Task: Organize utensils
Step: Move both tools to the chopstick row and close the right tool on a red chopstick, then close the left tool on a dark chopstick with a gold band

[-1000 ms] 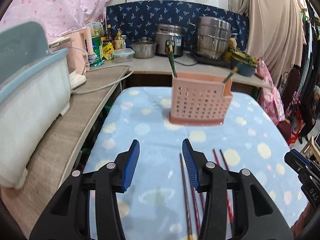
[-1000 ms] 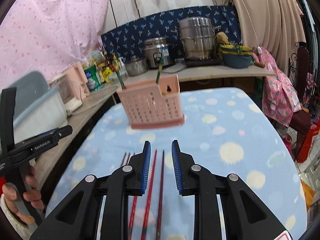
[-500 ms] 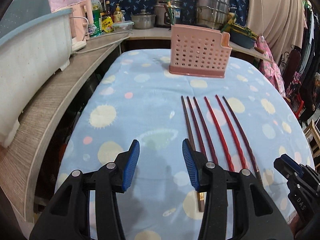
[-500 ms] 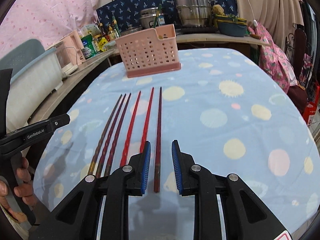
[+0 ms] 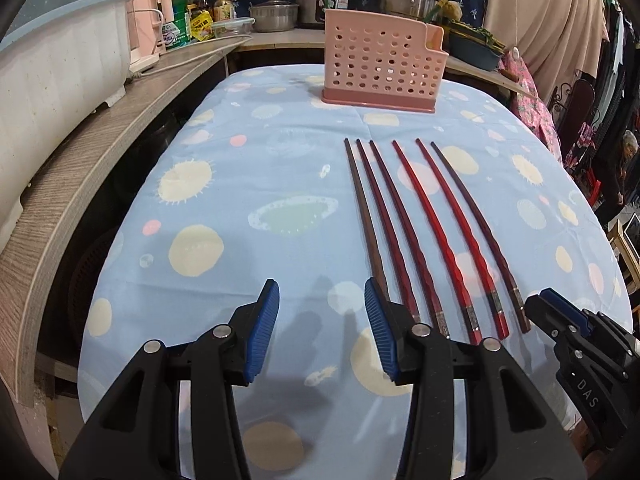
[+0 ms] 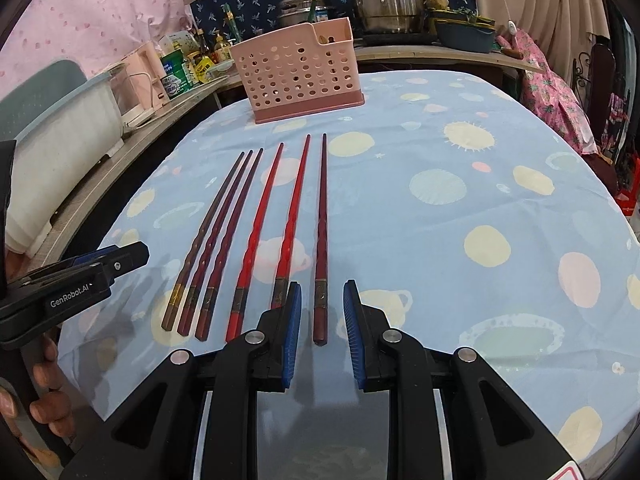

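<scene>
Six chopsticks (image 6: 256,236) lie side by side on the surface (image 6: 460,220), which is covered in a light-blue cloth with pale planets and suns, their thin tips pointing toward the pink perforated utensil holder (image 6: 298,70) standing at the far end, well apart from them. None of the six has been lifted, so judging from how things lie, the sorting has barely begun: every chopstick on the cloth is yet to go into the holder, though a couple of green-handled utensils seem to stand in it or just behind it; which, the views do not settle. The right gripper (image 6: 320,328) hangs low over the near ends with its jaws narrowly parted and empty, and the thick end of the rightmost dark-red chopstick (image 6: 321,240) sits between the blue pads, apparently not yet touched. The left gripper (image 5: 320,328) is spread wider, holds nothing, and sits just left of the row, its right finger overlapping the near end of the brown leftmost chopstick (image 5: 362,208) in that view. A likely first step is closing on the rightmost stick.
</scene>
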### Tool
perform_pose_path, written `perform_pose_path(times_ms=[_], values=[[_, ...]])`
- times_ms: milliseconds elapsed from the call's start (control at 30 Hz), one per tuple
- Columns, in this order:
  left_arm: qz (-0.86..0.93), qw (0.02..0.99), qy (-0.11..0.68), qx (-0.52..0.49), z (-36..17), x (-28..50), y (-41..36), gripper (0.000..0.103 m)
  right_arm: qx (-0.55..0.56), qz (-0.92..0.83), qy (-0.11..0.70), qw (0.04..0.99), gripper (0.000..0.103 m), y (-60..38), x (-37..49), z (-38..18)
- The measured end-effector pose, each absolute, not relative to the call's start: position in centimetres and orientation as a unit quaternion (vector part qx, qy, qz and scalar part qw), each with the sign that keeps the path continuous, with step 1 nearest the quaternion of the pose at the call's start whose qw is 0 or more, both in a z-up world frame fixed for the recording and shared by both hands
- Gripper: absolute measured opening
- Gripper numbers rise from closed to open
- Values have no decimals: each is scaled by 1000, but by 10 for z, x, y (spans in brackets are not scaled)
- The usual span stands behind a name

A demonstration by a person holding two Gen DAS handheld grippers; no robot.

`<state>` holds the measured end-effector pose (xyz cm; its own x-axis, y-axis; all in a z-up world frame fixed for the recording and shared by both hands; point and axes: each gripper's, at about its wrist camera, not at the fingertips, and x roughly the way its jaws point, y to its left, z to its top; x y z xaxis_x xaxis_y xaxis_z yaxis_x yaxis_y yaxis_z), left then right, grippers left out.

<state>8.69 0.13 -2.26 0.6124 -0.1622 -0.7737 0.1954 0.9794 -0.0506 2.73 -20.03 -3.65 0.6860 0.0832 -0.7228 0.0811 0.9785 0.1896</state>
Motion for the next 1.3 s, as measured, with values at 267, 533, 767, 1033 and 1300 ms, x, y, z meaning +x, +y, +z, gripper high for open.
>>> perform_pose_path(times_ms=[267,533,767,1033,1300], values=[[-104,894,435,19,-27,84,0,43,102,0,404,909,21,-198,31,-42],[-112,894,433,21,-28,78,-4,53,96,-4,406,909,13,-198,32,-46],[-119,890,440,22,-33,76,-8,53,94,-8,404,910,8,-198,31,-46],[-125,885,448,20,-39,74,-12,53,99,-10,400,911,7,-199,27,-48],[-126,879,459,19,-47,75,-15,53,104,-10,400,911,7,-200,24,-47]])
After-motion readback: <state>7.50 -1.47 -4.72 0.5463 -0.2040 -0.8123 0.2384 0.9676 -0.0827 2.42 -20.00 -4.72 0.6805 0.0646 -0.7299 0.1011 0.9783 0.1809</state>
